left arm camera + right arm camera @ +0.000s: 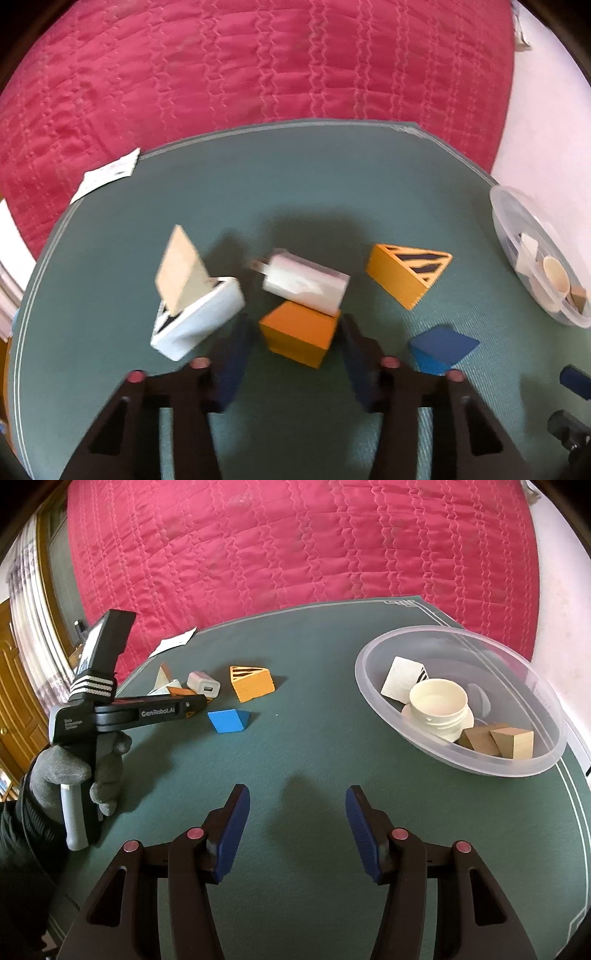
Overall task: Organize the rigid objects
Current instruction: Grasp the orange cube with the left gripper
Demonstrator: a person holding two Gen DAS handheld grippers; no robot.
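Note:
My left gripper [295, 325] is open, its jaws on either side of an orange block [299, 332] on the green mat [295, 192]. A white charger [306, 282] leans on that block. A white wedge [199, 321] with a beige block [181, 271] on it lies to the left. An orange striped wedge [406, 271] and a blue wedge [441, 349] lie to the right. My right gripper [297, 797] is open and empty over bare mat. The left gripper's body [147, 710] shows in the right wrist view, over the pile.
A clear plastic bowl [517, 760] at the right of the mat holds a white cup [439, 709], a white block [400, 679] and wooden blocks [513, 742]. A red quilted bed [295, 546] lies behind the mat. A paper slip [107, 175] lies at the mat's far-left edge.

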